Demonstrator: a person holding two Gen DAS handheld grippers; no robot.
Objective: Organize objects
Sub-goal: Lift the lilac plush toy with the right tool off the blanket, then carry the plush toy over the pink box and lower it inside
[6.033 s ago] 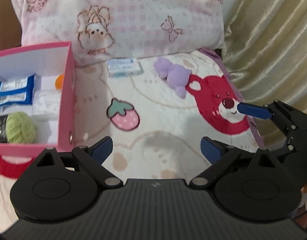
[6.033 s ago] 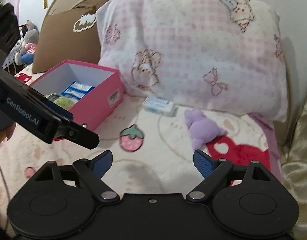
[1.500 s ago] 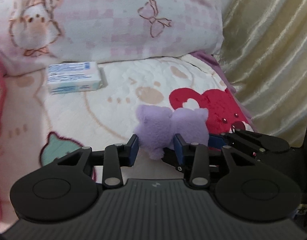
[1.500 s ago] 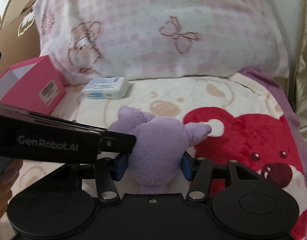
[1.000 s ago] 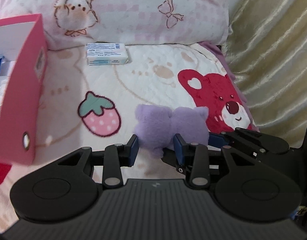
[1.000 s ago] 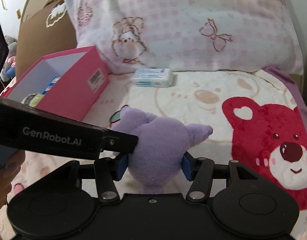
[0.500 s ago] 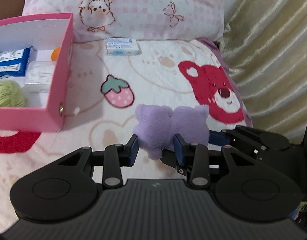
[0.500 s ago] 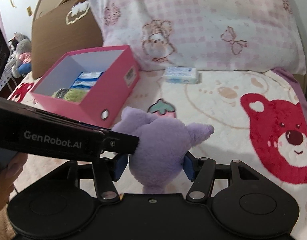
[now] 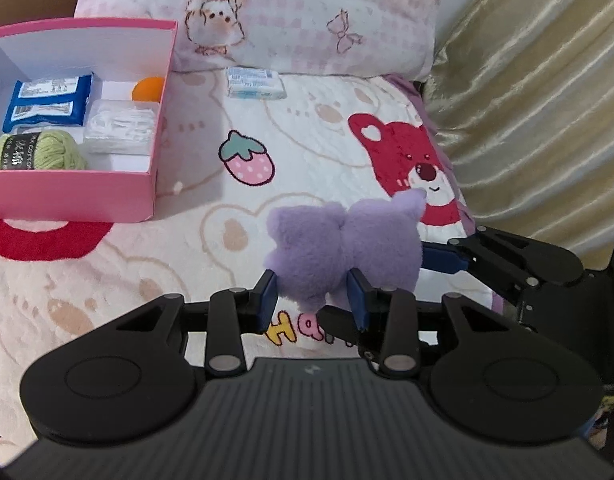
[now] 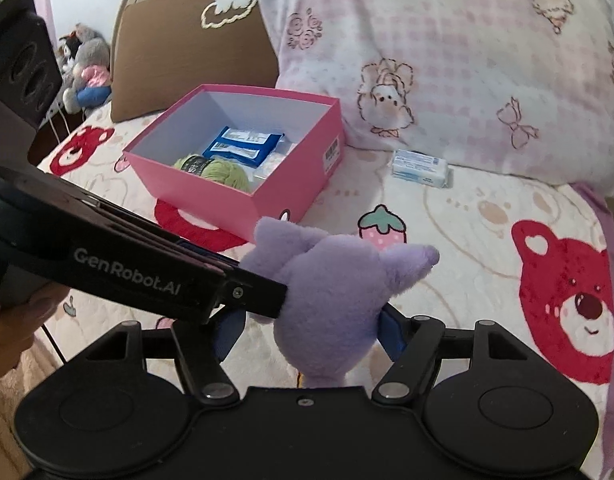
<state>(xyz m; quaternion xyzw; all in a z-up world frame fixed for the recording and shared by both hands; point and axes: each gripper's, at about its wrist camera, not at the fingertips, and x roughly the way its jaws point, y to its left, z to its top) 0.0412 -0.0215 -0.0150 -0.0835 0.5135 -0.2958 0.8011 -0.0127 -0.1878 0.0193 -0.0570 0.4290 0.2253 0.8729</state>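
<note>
The pink box [image 9: 151,184] sits toward the bed's left side, holding green yarn [image 9: 35,154] and blue packets [image 9: 47,106]. The left hand-held gripper [image 9: 311,300] pinches the purple plush [image 9: 343,248], lifted above the blanket [image 9: 187,260]. The right hand-held gripper [image 10: 307,330] is spreading, with the plush between its pads. This looks like a handover; next, carry the plush over the box. "GenRobot.AI" reads on the left gripper's side.
</note>
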